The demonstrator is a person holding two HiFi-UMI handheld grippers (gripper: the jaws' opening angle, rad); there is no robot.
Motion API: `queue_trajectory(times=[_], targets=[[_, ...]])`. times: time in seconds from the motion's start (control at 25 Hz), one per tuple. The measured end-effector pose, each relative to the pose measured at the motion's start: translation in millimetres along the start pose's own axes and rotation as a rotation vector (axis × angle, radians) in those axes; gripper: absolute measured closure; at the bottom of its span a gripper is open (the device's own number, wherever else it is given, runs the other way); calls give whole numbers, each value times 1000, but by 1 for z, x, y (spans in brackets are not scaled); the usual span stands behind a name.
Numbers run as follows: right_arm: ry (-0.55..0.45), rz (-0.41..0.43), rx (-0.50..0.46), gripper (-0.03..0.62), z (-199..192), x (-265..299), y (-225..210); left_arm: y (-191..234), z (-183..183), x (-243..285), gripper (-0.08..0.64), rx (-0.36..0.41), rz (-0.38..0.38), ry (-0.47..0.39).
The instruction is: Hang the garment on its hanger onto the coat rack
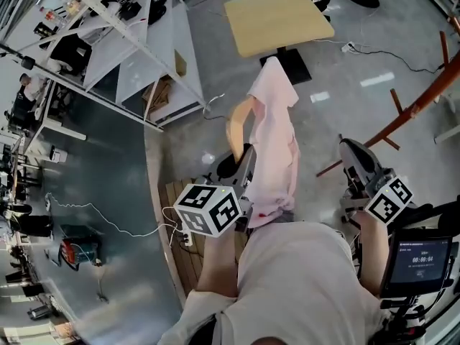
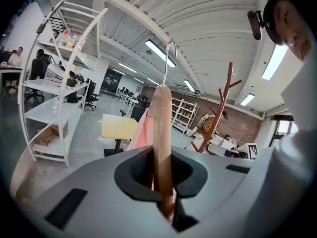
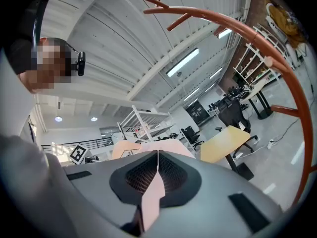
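Note:
A pale pink garment (image 1: 279, 139) hangs on a wooden hanger (image 1: 238, 126) out in front of me. My left gripper (image 1: 243, 165) is shut on the hanger's wooden bar (image 2: 161, 148), which stands upright between the jaws, its metal hook (image 2: 169, 58) pointing up. Pink cloth (image 2: 140, 132) shows just behind the bar. My right gripper (image 1: 346, 148) is to the right of the garment, apart from it, jaws shut. In the right gripper view the garment (image 3: 166, 145) lies straight ahead. The red-brown coat rack (image 1: 420, 103) stands to the right, its branches (image 3: 257, 38) arching overhead.
A yellow-topped table (image 1: 279, 19) stands ahead beyond the garment. White shelving (image 1: 133, 45) runs along the left, with a grey floor area beside it. A small screen (image 1: 418, 259) sits at my lower right. Cables trail across the floor.

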State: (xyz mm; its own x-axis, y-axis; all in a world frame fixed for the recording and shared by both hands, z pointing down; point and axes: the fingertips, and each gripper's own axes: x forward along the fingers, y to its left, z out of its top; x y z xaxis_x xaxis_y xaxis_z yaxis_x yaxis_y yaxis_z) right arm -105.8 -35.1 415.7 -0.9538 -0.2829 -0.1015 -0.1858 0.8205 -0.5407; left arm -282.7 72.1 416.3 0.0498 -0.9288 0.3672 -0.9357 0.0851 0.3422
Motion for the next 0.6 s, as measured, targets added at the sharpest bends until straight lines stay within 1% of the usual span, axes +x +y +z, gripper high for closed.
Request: queue_trajectory(times=[0.12,0.2,0.28,0.4,0.6], targets=[[-27,-31,-23,580,16,40,-10,22,30,31,537,42,-53,18],[-31,-41,-25,580,30,63,-14,32,53,48,537,53,-66,24],[-41,-54,-22,580,42,74,-21,35,67,63,537,62,-76,31],[-59,-76,-27,580,54,72,-36,29,71,83,537,85,-93,45],[-74,-91,-34,580,81,67,-57,17,79,107,537,100,-90,62]])
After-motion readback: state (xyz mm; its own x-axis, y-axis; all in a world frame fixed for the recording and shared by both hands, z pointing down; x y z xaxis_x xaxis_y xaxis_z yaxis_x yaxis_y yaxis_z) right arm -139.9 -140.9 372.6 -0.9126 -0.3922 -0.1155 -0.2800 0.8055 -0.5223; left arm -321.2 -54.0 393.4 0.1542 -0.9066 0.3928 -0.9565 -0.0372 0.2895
